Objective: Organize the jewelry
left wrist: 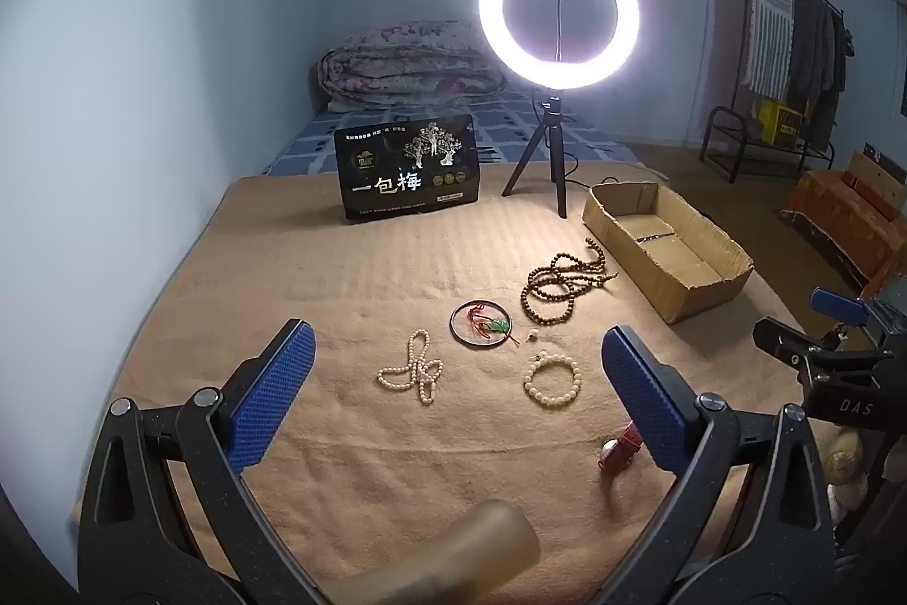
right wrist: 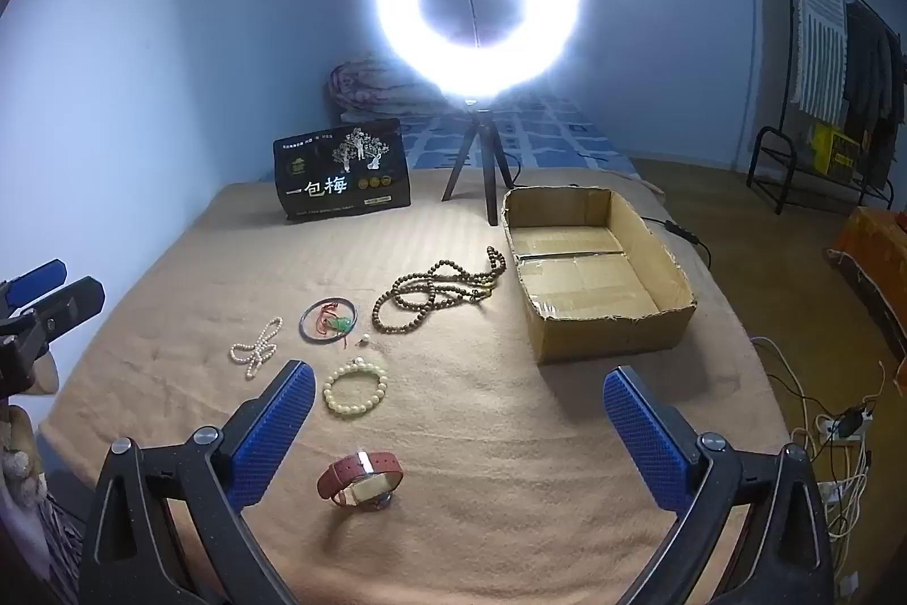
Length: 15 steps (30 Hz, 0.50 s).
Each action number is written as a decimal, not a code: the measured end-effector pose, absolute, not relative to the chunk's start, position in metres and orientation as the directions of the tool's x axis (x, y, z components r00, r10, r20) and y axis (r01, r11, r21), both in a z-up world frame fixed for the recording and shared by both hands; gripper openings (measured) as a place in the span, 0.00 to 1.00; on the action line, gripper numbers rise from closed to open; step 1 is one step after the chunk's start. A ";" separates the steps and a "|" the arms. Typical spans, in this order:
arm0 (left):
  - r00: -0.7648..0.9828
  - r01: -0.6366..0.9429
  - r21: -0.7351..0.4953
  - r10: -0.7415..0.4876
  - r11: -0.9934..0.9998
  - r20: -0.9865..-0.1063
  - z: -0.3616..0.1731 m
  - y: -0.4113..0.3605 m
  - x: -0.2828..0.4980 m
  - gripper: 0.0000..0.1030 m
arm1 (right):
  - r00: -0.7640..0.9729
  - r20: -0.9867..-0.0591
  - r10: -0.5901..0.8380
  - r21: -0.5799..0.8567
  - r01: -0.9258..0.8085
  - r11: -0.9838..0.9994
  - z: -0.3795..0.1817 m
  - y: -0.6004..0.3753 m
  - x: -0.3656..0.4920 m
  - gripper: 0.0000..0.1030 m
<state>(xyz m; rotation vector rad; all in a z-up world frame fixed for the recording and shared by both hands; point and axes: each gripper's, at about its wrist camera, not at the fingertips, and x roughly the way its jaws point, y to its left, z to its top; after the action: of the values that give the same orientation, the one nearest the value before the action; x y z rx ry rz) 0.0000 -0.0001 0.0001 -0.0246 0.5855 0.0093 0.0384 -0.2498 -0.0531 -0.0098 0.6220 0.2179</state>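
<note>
Jewelry lies on a tan blanket (left wrist: pixel 351 276): a white pearl strand (left wrist: pixel 416 369), a dark bangle with a red cord and green pendant (left wrist: pixel 482 326), a cream bead bracelet (left wrist: pixel 552 379), a long brown bead necklace (left wrist: pixel 564 284) and a red-strap watch (right wrist: pixel 360 481). An open cardboard box (right wrist: pixel 595 276) stands at the right. My left gripper (left wrist: pixel 456 378) is open and empty above the pearls and the bracelet. My right gripper (right wrist: pixel 459 412) is open and empty, with the watch below it and to the left. In the left wrist view the watch (left wrist: pixel 621 446) is half hidden by a finger.
A lit ring light on a tripod (left wrist: pixel 558 9) and a black snack bag (left wrist: pixel 408 165) stand at the back of the blanket. A folded quilt (left wrist: pixel 408 63) lies behind. A clothes rack (left wrist: pixel 793 55) and cables (right wrist: pixel 839 423) are on the right.
</note>
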 end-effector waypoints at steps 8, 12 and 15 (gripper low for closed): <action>0.835 -0.018 -0.019 0.005 1.000 -0.550 0.000 0.001 0.000 1.00 | 0.790 -0.579 0.200 0.058 -0.205 0.977 -0.053 -0.250 0.038 1.00; 0.836 -0.019 -0.021 0.004 1.000 -0.548 0.000 -0.001 0.002 1.00 | 0.791 -0.579 0.197 0.055 -0.203 0.978 -0.056 -0.250 0.040 1.00; 0.837 -0.018 -0.022 0.003 1.000 -0.547 0.003 -0.002 0.000 1.00 | 0.791 -0.579 0.197 0.057 -0.202 0.978 -0.056 -0.252 0.041 1.00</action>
<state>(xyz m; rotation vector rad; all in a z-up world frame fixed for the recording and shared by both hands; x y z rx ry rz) -0.0001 -0.0017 0.0032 -0.0260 0.5781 0.0108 0.0407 -0.2524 -0.0561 -0.0076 0.6226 0.2145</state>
